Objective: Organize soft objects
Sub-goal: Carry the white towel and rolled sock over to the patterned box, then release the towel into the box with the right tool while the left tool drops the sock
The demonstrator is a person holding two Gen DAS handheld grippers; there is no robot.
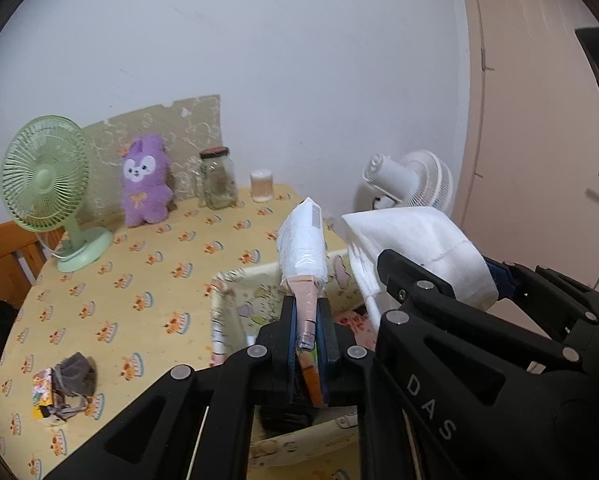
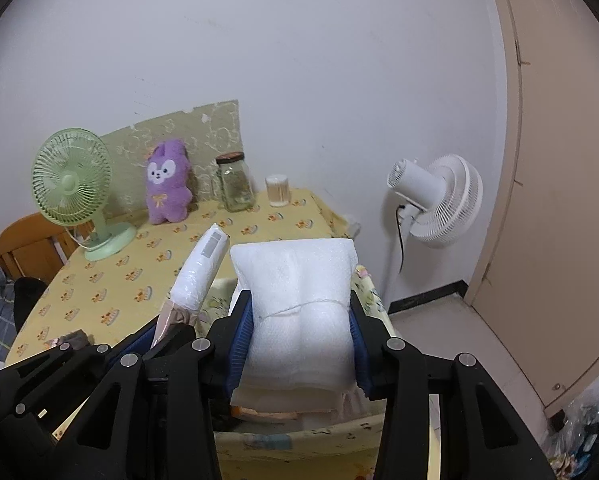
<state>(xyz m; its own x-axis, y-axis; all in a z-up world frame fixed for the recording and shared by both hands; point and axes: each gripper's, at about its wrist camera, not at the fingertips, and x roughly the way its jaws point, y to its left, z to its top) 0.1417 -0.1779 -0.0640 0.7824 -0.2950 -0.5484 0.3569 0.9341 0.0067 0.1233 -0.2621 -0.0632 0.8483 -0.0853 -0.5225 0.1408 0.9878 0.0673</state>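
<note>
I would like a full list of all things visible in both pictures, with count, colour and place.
table: 1, yellow patterned cloth, centre
green fan: 1, green, table's back left
plush: 1, purple, against the wall
jar: 1, clear glass, right of plush
small container: 1, pale, right of jar
box: 1, patterned cream, near table edge
cloth scraps: grey and mixed, front left
white fan: 1, white, beside the table
chair: 1, wooden, left
packet: 1, white wrapped, in left gripper
pad: 1, white, in right gripper
</note>
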